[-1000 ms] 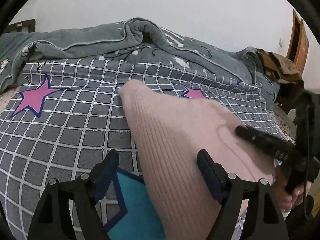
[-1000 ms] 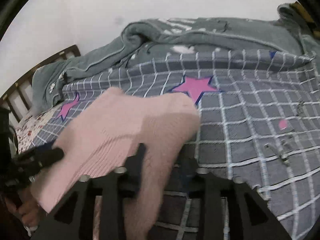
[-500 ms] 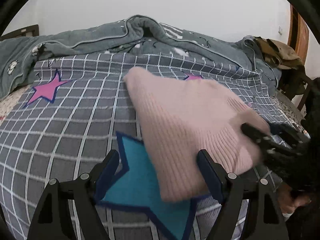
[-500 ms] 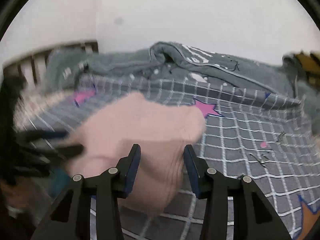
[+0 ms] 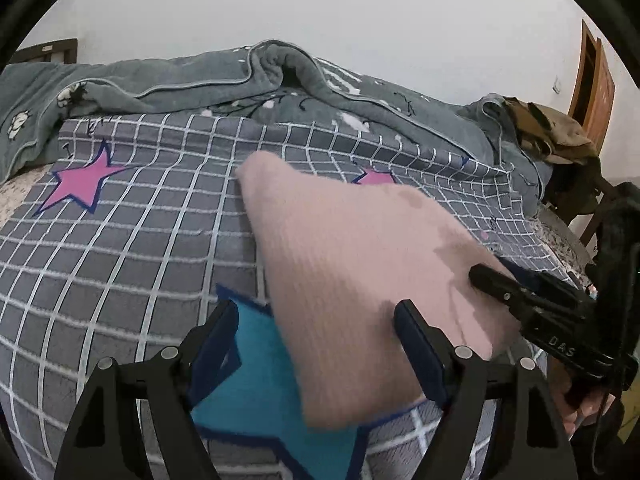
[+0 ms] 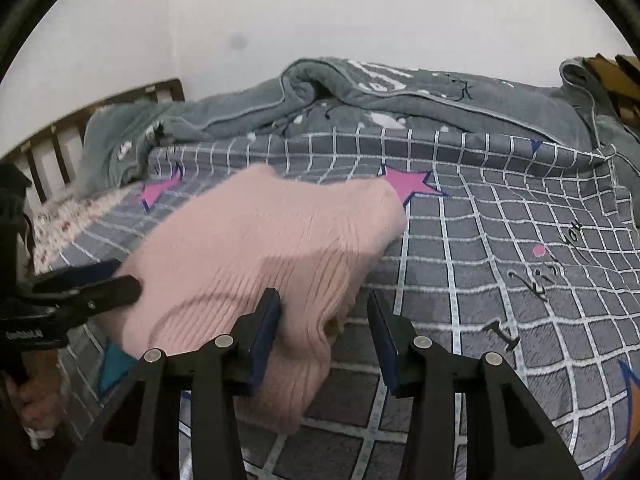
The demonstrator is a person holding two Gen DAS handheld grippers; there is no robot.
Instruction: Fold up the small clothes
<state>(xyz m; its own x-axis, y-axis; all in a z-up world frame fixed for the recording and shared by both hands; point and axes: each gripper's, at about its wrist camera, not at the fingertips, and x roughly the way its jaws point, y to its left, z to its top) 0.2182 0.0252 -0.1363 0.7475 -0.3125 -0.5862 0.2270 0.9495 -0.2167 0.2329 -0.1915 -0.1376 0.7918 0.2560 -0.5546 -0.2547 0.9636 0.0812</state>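
A pink ribbed knit garment [image 5: 352, 248] lies folded on the grey checked bedsheet [image 5: 132, 264]. My left gripper [image 5: 318, 320] is open wide. Its jaws are closing slightly. The garment's near end lies between them and neither pad presses on it. In the right wrist view the same garment [image 6: 260, 248] reaches under my right gripper [image 6: 324, 320]. That gripper's jaws are opening. The left finger [image 6: 266, 328] rests over the folded edge and the right finger stands clear over the sheet. Each gripper shows in the other's view, the right gripper [image 5: 492, 272] and the left gripper [image 6: 124, 276], at opposite sides of the garment.
A grey blanket [image 5: 240, 80] is bunched along the back of the bed. Brown clothing [image 5: 552, 132] is heaped at the right beside a wooden door [image 5: 592, 80]. A slatted wooden headboard [image 6: 60, 140] stands at the left. A person's hand [image 6: 36, 404] holds the left gripper.
The right gripper has shifted sideways and rolled, and its jaws stand a little wider around the garment's edge. The garment's near end, which ran past the left jaws, now ends between them.
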